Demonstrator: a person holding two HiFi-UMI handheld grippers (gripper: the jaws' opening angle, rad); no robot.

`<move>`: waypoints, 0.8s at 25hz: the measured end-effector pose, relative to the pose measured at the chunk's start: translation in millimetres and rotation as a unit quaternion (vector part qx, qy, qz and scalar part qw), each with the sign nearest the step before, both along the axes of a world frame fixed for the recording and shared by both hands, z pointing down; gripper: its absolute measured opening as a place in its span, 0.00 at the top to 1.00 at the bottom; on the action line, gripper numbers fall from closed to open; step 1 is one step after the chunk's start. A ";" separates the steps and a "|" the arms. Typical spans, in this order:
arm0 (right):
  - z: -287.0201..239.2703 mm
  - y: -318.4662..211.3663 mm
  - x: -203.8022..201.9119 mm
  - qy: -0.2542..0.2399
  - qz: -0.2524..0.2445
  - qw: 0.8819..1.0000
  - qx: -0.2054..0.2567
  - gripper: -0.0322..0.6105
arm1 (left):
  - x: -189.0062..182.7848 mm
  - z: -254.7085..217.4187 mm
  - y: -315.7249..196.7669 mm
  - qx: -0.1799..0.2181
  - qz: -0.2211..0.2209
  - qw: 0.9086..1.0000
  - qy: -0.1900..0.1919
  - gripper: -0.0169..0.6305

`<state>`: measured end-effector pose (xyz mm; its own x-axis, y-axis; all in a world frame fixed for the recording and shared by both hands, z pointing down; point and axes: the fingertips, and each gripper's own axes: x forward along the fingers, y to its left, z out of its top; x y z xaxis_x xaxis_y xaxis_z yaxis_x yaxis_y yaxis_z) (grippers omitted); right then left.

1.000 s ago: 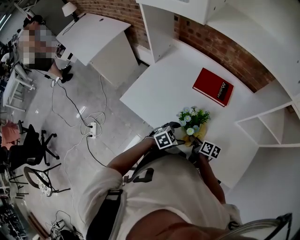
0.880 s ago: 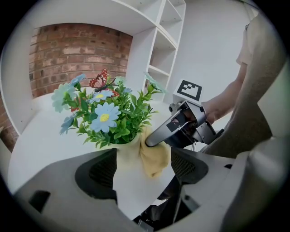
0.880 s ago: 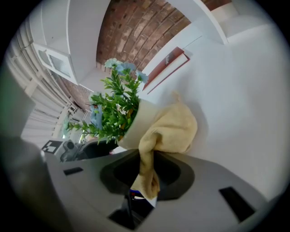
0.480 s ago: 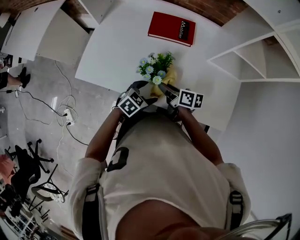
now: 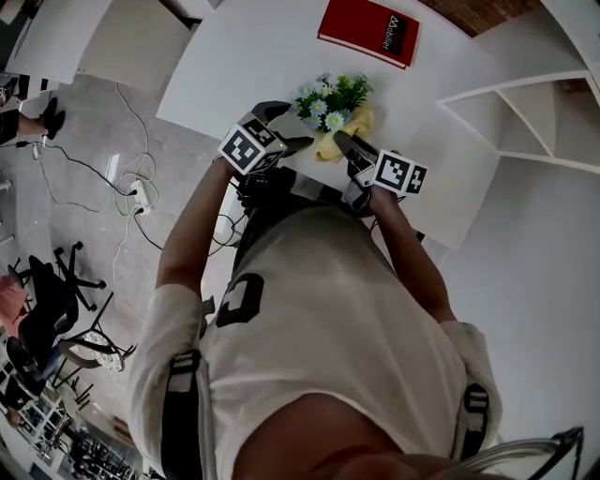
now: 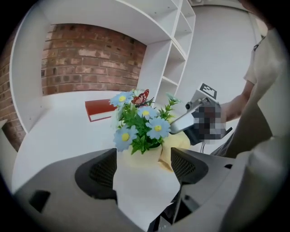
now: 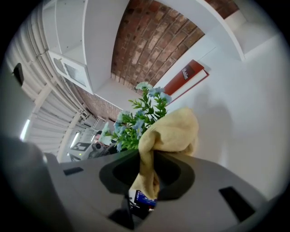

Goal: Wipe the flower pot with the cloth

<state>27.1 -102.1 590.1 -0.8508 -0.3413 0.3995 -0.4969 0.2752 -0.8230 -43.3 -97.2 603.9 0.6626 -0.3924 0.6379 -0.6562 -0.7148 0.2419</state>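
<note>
A white flower pot [image 6: 144, 183] with blue and white flowers [image 5: 333, 97] sits between the pads of my left gripper [image 6: 144, 159], which is shut on its sides. In the head view the left gripper [image 5: 286, 127] reaches the plant from the left, and the pot itself is hidden under the flowers. My right gripper [image 7: 147, 159] is shut on a yellow cloth [image 7: 168, 130]. The bunched cloth [image 5: 341, 142] lies against the pot's right side, just under the flowers [image 7: 140, 118]. The right gripper [image 5: 339, 141] comes in from the right, and its fingers [image 6: 185, 121] also show beside the cloth [image 6: 180, 142].
A red book [image 5: 368, 28] lies on the white table [image 5: 234, 66] behind the plant. White shelf compartments [image 5: 506, 103] stand to the right and a brick wall [image 6: 90, 59] behind. Cables and a power strip [image 5: 141, 192] lie on the floor at left.
The head view has swung, so the table sits higher in the picture. Both grippers stay at the pot; the left one now sits further round the plant's left side.
</note>
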 end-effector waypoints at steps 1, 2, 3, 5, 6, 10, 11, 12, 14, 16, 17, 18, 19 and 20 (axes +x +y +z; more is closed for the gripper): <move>3.1 -0.7 0.3 -0.005 0.001 1.000 -0.002 0.80 | 3.9 0.9 -3.1 0.004 0.005 1.000 -0.003 0.42; 4.9 -1.1 0.4 -0.013 0.004 1.000 -0.003 0.80 | 8.3 1.2 -6.1 0.007 0.010 1.000 -0.005 0.42; 5.5 -0.8 0.0 -0.019 0.006 1.000 -0.003 0.80 | 12.2 0.9 -7.9 0.008 0.013 1.000 -0.007 0.42; 5.5 2.0 -2.5 -0.026 0.005 1.000 -0.003 0.80 | 18.3 -0.1 -7.7 0.008 0.018 1.000 -0.003 0.42; 5.8 3.5 -3.8 -0.026 0.002 1.000 -0.002 0.80 | 21.5 -0.6 -6.7 0.010 0.021 1.000 0.001 0.42; 15.9 8.0 -0.4 -0.002 -0.013 1.000 0.006 0.80 | 30.6 7.0 -3.0 0.010 0.022 1.000 0.003 0.42; 22.4 11.3 2.6 0.016 -0.019 1.000 0.004 0.80 | 31.0 7.7 -2.5 0.010 0.020 1.000 0.002 0.42; 30.7 15.3 5.8 0.034 -0.024 0.999 -0.001 0.80 | 31.1 6.7 -2.0 0.008 0.018 1.000 0.003 0.42; 49.9 22.0 12.2 0.063 -0.026 0.997 -0.021 0.80 | 32.2 4.0 -1.0 0.004 0.013 1.000 0.006 0.42; 67.4 24.4 18.5 0.083 -0.020 0.996 -0.040 0.80 | 35.5 5.2 1.7 0.008 0.015 1.000 0.003 0.42; 72.8 24.0 20.6 0.086 -0.017 0.995 -0.048 0.80 | 37.4 6.4 3.7 0.010 0.017 1.000 0.000 0.42; 74.6 22.7 21.6 0.084 -0.014 0.995 -0.054 0.80 | 39.0 7.4 5.8 0.012 0.017 1.000 -0.002 0.42; 73.4 21.4 21.8 0.078 -0.014 0.995 -0.057 0.80 | 40.5 8.1 8.3 0.012 0.014 1.000 -0.002 0.42; 70.7 20.9 22.7 0.071 -0.014 0.996 -0.058 0.80 | 42.5 8.3 12.0 0.010 0.012 1.000 0.000 0.42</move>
